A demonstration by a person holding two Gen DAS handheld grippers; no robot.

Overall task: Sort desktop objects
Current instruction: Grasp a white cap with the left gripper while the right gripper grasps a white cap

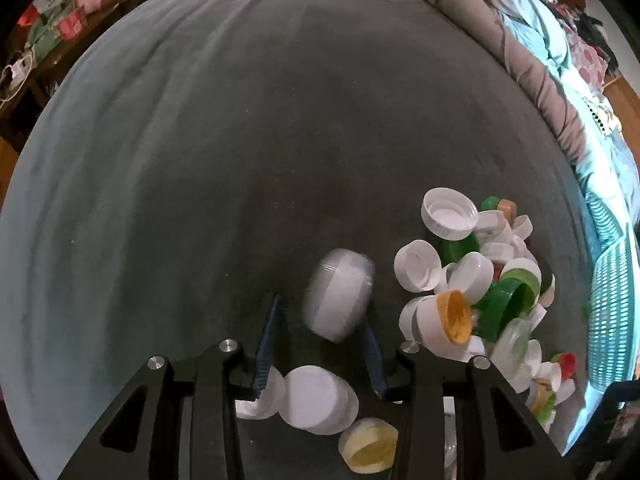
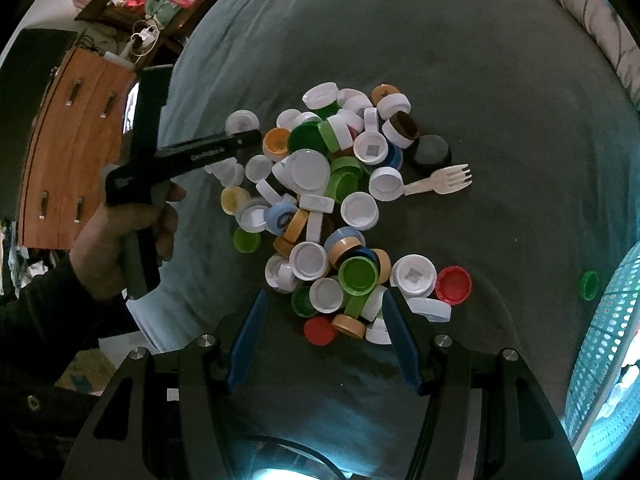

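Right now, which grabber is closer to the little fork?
The right. The right gripper hovers at the near edge of the bottle-cap pile, with the fork on the pile's far right side. The left gripper is across the pile, at its far left edge.

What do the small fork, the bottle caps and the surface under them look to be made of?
Fork: pale beige with a matte look, probably wood or bamboo, possibly bioplastic. Bottle caps: moulded plastic, smooth with a slight sheen, some with ribbed rims, in white, green, orange, red and blue. Surface: grey-green fabric, soft and matte, with creases and folds like a bedsheet.
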